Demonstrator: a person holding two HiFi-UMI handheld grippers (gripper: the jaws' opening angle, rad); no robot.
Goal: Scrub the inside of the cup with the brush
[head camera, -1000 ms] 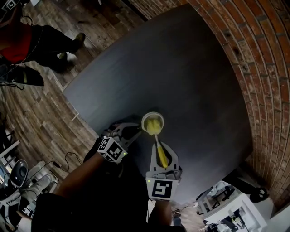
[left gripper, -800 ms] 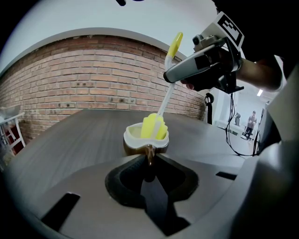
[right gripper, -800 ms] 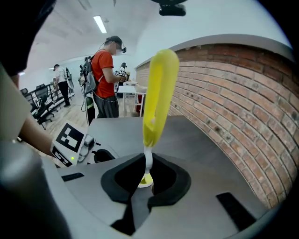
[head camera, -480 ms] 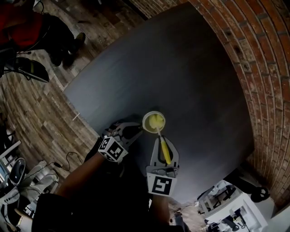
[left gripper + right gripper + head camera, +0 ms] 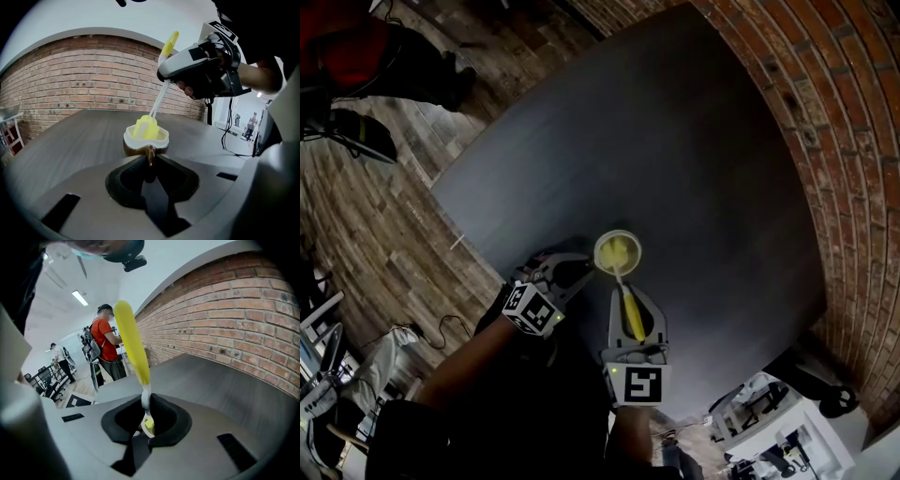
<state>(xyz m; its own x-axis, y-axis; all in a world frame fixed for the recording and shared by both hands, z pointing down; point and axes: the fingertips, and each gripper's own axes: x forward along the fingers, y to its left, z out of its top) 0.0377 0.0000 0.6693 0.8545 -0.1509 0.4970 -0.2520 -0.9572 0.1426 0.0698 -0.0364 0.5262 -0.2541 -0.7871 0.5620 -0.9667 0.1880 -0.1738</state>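
Note:
A small cup [image 5: 618, 251] with a white rim stands on the dark table [image 5: 694, 169]. In the left gripper view the cup [image 5: 136, 146] sits just beyond the jaws, and my left gripper [image 5: 149, 157] is shut on its near wall. The yellow brush head [image 5: 146, 127] is inside the cup, its white stem slanting up and right. My right gripper [image 5: 630, 305] is shut on the brush, with the yellow handle [image 5: 632, 317] lying between its jaws. In the right gripper view the handle [image 5: 132, 343] rises toward the camera, and the right gripper [image 5: 146, 417] clamps the white stem.
A brick wall [image 5: 853, 141] curves along the table's far and right sides. Wooden floor [image 5: 384, 244] lies to the left, with a person in red [image 5: 105, 341] standing there. Cables and equipment [image 5: 769, 431] sit low at the right.
The brush handle swung slightly right, then back left, with its head staying in the cup. My left gripper kept still on the cup. The person at the top left moved further away.

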